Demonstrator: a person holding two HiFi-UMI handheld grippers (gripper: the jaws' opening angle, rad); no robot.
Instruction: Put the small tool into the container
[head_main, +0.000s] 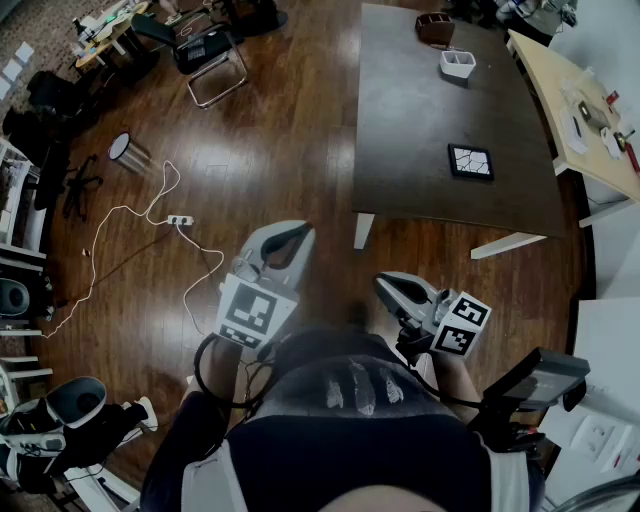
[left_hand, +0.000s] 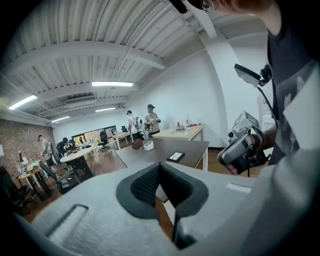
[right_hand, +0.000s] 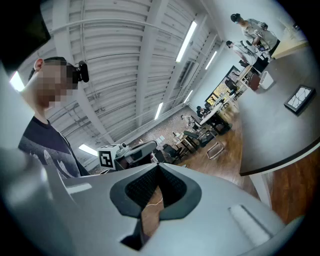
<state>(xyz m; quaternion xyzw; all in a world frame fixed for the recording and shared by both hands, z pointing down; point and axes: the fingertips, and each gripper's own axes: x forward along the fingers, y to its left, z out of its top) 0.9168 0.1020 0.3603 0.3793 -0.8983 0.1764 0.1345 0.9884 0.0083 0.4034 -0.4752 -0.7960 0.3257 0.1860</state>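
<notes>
A white container and a brown one stand at the far end of a dark grey table. I cannot make out a small tool in any view. My left gripper is held over the wood floor, short of the table, shut and empty. My right gripper is beside it, close to my body, also shut with nothing in it. In the left gripper view the pads meet at the left gripper's tip, with the white container far ahead. The right gripper view shows the right gripper's tip closed, pointing past the left gripper.
A black tile with a white pattern lies on the table's near half. A white cable with a power strip runs over the floor at left. A light wooden desk stands at right. Several people stand far off.
</notes>
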